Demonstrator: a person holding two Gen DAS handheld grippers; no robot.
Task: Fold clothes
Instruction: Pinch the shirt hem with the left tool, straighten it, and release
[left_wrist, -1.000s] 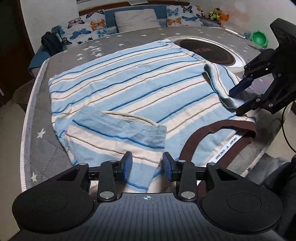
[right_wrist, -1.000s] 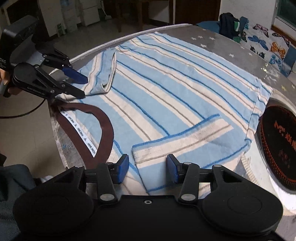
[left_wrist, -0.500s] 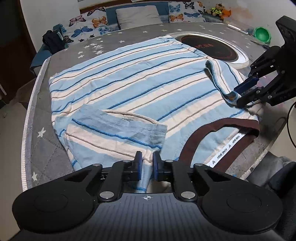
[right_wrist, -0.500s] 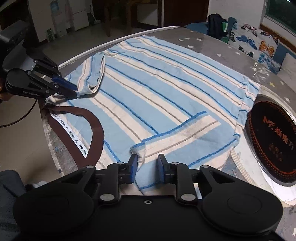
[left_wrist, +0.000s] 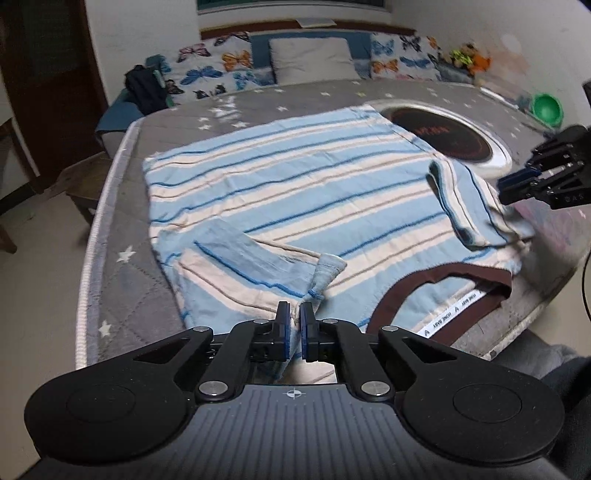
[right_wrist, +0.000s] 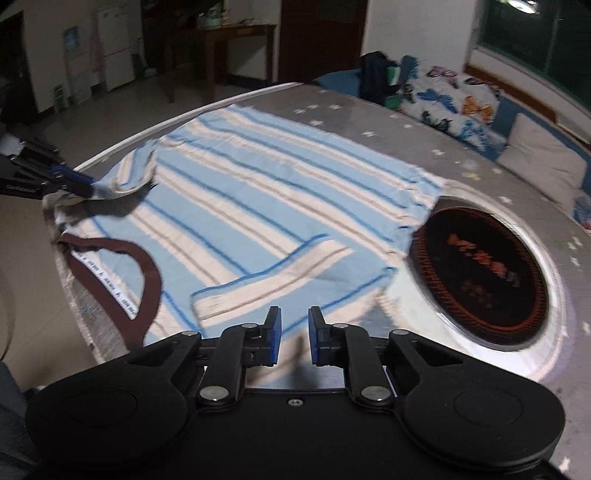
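- Risk: my left gripper (left_wrist: 294, 320) pinches only a bunched tip of the sleeve (left_wrist: 258, 266); lifting could slip it free.
- Risk: my right gripper (right_wrist: 294, 332), narrowly parted and seemingly empty, holds nothing on its side, so the fold may skew.
- Pose: both grippers low at the bed's (left_wrist: 122, 273) near edge; shirt (left_wrist: 295, 184) flat there.

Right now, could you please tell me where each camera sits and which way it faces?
Left wrist: on the left gripper, facing across the shirt toward the pillows; its own fingers show, pinching a sleeve, with the right gripper at the right edge.
Right wrist: on the right gripper, facing across the shirt toward a dark doorway; its own fingers show, the left gripper at the left edge.
Shared: shirt, round disc, both grippers.
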